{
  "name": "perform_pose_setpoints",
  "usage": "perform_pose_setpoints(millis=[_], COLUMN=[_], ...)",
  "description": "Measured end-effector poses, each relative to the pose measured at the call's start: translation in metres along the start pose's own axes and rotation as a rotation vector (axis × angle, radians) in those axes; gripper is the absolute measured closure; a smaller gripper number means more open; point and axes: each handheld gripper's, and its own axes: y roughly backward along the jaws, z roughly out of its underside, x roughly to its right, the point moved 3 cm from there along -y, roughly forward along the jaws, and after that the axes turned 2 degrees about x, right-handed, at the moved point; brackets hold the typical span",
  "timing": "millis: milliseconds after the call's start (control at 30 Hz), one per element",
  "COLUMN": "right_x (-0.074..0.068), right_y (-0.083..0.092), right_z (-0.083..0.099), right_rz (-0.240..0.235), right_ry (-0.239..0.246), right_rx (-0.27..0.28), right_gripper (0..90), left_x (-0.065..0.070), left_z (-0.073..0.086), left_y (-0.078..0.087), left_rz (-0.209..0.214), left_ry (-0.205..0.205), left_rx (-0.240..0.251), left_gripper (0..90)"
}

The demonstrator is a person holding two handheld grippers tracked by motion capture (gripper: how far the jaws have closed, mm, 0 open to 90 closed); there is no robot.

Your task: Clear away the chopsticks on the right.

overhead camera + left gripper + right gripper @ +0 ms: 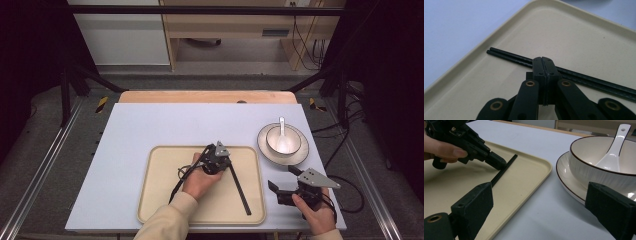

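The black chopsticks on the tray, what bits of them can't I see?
- Left gripper view: the middle of the pair of thin black chopsticks is hidden behind the closed left tongs; whether the tongs pinch them cannot be told.
- Left gripper view: their far end is cut off by the right edge.
- Right gripper view: their near end is hidden behind one black jaw of the open right tongs, above the flat beige plastic tray.
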Motion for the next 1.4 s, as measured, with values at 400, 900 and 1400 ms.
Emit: perform_pose_setpoints(millis=[400, 900, 1400], right_x=[-0.001, 0.000, -0.001], right_y=[0.000, 0.000, -0.001], right_z=[0.000, 0.001, 0.001], right_rz=[-0.009, -0.010, -0.015], right_ry=[0.036, 0.038, 0.041], right_rx=[0.008, 0.005, -0.006], right_gripper=[9.1, 9.1, 9.4], left_x=[0.016, 0.032, 0.066], left_z=[-0.017, -0.015, 0.004], left_y=[-0.014, 0.000, 0.013], left_rz=[0.039, 0.081, 0.194], left_ry=[-0.071, -0.120, -0.146], left_rx=[-0.021, -0.050, -0.061], left_gripper=[89.8, 89.8, 89.8])
